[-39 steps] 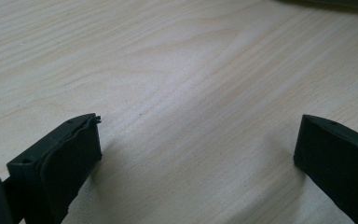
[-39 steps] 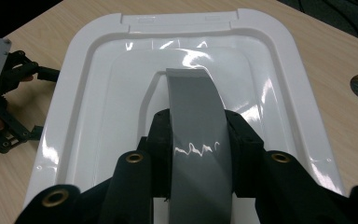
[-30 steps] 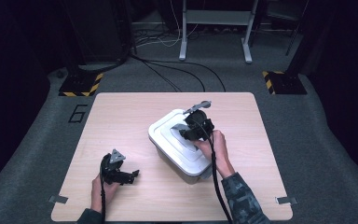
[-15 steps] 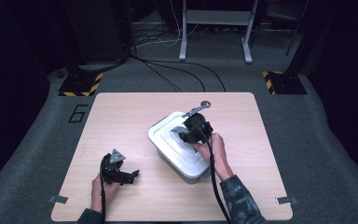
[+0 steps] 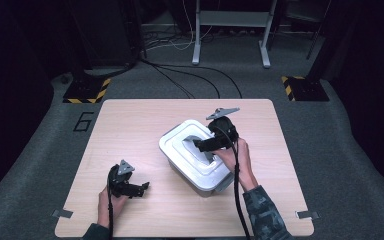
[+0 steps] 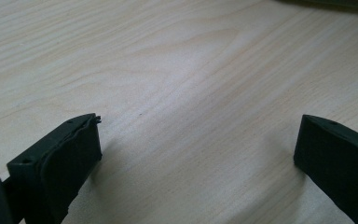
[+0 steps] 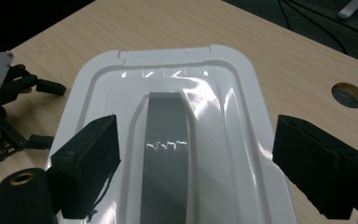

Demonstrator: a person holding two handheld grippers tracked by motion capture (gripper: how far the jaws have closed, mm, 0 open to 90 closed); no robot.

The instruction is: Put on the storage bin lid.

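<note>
High view: we're looking at a pale wood table on grey carpet, dark room. White lidded bin sitting centre-right, lid on w/ grey handle. Right gripper jaws just opening wide over it, nothing gripped; left gripper wide, empty, near-left.

The white box has a grey handle in its lid, on a pale wood-grain worktop; beyond the worktop, seemingly yellow-and-black striped floor plates.

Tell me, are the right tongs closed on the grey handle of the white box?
No, the right tongs stand wide open above the grey handle, touching nothing.
</note>
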